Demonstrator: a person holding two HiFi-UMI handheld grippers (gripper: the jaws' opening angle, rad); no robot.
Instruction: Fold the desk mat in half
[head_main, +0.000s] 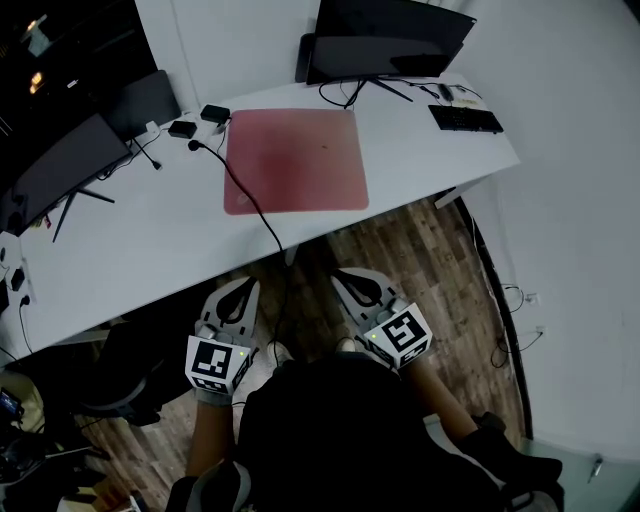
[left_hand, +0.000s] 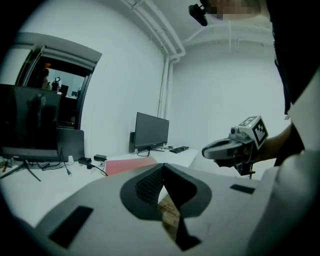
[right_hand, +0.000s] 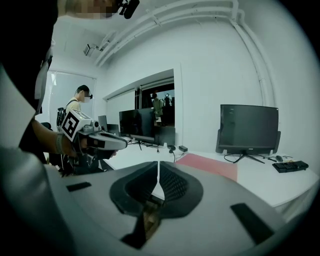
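A pink desk mat (head_main: 295, 160) lies flat and unfolded on the white desk (head_main: 150, 240), with a black cable (head_main: 247, 198) crossing its left part. Both grippers hang in front of the desk's near edge, over the wooden floor and close to my body. My left gripper (head_main: 243, 289) is shut with nothing in it, and so is my right gripper (head_main: 347, 278). In the left gripper view the shut jaws (left_hand: 162, 168) point toward the mat (left_hand: 129, 164), with the right gripper (left_hand: 235, 146) alongside. In the right gripper view the mat (right_hand: 212, 166) lies beyond the shut jaws (right_hand: 158, 166).
A monitor (head_main: 390, 40) stands behind the mat, a black keyboard (head_main: 465, 118) to its right. Power adapters (head_main: 198, 120) and another screen (head_main: 60, 170) sit at the desk's left. A chair (head_main: 125, 375) stands at lower left. A person (right_hand: 80, 107) stands far off.
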